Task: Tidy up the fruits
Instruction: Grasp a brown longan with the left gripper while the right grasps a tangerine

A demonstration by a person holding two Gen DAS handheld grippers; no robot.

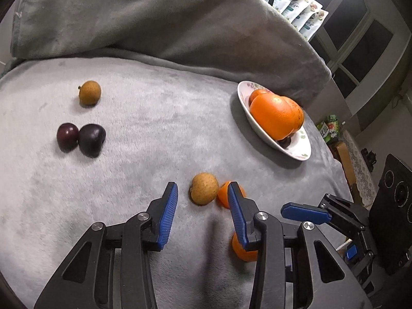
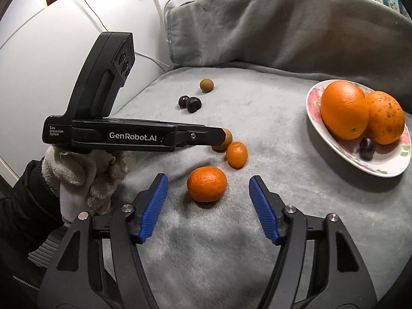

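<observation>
1. Fingers of my right claw (image 2: 208, 206) are spread wide, framing the round orange mandarin (image 2: 206, 184) on the grey fleece blanket (image 2: 257, 231) for a grab.
2. My left claw (image 1: 202, 207), also spread, points at the tan speckled longan (image 1: 204, 188).
3. Both likely go to the floral white plate (image 2: 386, 170) holding two big oranges (image 2: 345, 109).

Indoor light is dim and cool, with a bright lamp glaring at one o'clock in the left view. Soft shadows fall beneath the plate (image 1: 244, 97). Fisheye edges bend and darken; a small orange (image 1: 224, 195) blurs.
</observation>
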